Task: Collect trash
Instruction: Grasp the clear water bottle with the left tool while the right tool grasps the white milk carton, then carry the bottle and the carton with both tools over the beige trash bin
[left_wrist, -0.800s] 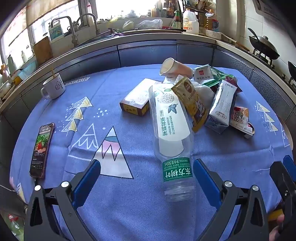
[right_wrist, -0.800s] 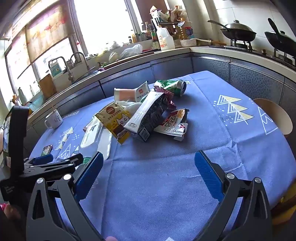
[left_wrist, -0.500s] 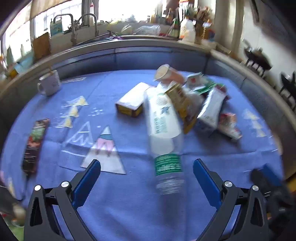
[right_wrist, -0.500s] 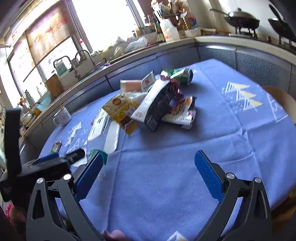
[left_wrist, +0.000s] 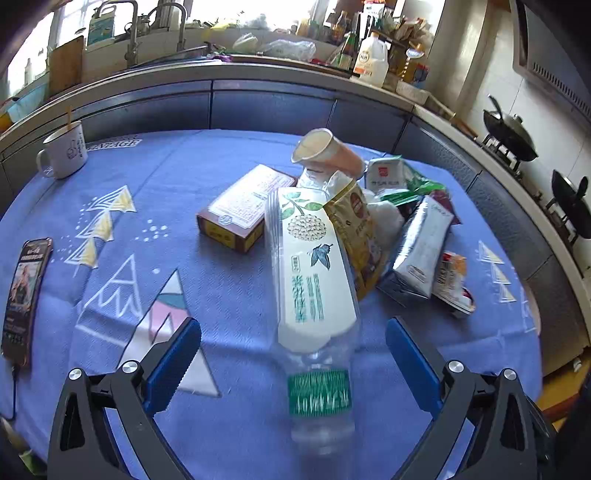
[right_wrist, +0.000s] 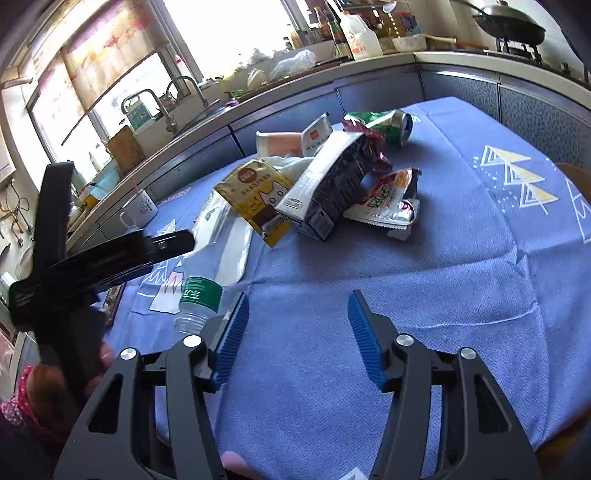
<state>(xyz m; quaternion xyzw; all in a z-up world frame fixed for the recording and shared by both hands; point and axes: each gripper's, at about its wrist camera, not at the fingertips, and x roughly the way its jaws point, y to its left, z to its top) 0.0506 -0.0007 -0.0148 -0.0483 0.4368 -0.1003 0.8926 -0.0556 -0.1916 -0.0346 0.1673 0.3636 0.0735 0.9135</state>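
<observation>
- nothing looks collected yet: the whole pile of trash lies on the blue tablecloth (left_wrist: 229, 295), and no bin or bag for it shows in either view.
- the left gripper (left_wrist: 293, 354) is spread wide with the clear plastic bottle (left_wrist: 314, 295) lying between its fingers; the pads do not touch it, so it is not grasped.
- the right gripper (right_wrist: 297, 332) is half open over bare cloth, just beside the bottle's neck, and holds nothing; its jaws have just been closing.
- beyond the bottle sit a flat brown box (left_wrist: 245, 206), a paper cup (left_wrist: 325, 151), a yellow pouch (right_wrist: 258, 192), a milk carton (right_wrist: 325, 184), a snack wrapper (right_wrist: 388, 199) and a green can (right_wrist: 388, 125), all untouched.
- the mug (left_wrist: 64, 151) and phone (left_wrist: 24, 299) are probably not trash.
- judged from this, the job is at its start: the bottle seems first, everything else remains.
</observation>
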